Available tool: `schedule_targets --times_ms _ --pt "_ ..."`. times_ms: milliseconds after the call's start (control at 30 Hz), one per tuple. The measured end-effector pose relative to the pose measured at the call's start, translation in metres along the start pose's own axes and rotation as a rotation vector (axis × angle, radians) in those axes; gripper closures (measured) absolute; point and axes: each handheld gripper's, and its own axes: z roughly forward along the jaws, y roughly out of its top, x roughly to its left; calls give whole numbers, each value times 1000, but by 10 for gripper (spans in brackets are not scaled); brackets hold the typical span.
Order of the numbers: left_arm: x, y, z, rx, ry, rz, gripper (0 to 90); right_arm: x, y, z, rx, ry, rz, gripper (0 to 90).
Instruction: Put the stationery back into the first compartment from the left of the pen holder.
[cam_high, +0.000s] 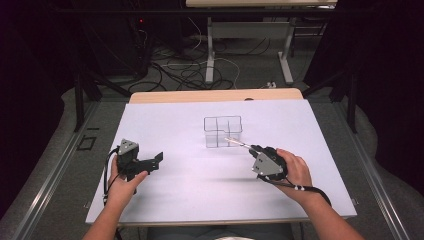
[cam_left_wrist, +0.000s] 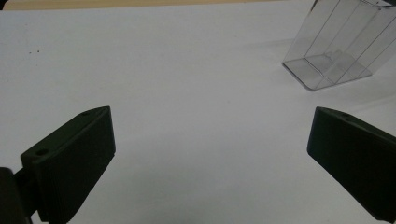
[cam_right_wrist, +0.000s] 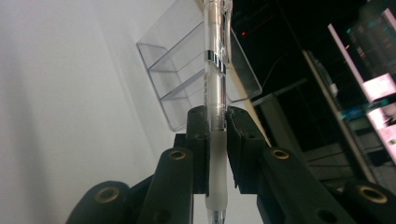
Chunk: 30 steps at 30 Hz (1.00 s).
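Your right gripper (cam_high: 251, 148), mid-right of the high view, is clamped on a clear plastic pen (cam_right_wrist: 216, 88) aimed toward the clear divided plastic box (cam_high: 223, 131) at centre, prob. for insertion, w/ left gripper (cam_high: 156, 160) spread wide & empty at lower left.

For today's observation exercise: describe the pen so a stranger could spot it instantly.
Start at the white table, then find the person's right gripper beside the clear divided box. Clamped between its black jaws is the pen: slim, transparent, with a silver band.

Left tool (cam_left_wrist: 210, 154) wide apart; right tool (cam_right_wrist: 217, 126) clamped.
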Motion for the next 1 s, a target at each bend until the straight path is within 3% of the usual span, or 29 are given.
schedule_targets --times_ms 33,167,333,400,500,567,600,767,1000 --pt "0 0 0 0 0 0 11 3 1 0 -13 -14 -23 793" --pt "0 0 0 -3 0 -1 11 10 5 1 -43 -79 -202 793" --pt "-1 0 -1 -5 -4 -1 11 22 10 2 -43 -151 -378 793" --pt "-1 1 -1 1 -6 -2 11 26 12 2 -49 -156 -468 793" --pt "-2 1 -1 1 -15 7 11 34 17 2 -40 -159 -564 793" --pt "-4 1 -1 9 -19 23 11 38 17 4 -70 -179 -627 792" --pt "-5 2 -1 14 -24 25 11 40 19 4 -58 -164 -661 792" --pt "-11 3 -1 28 -75 53 3 46 20 5 -88 -167 -752 792" --pt "-27 10 -3 39 -126 137 13 49 22 5 -126 -156 -786 793"
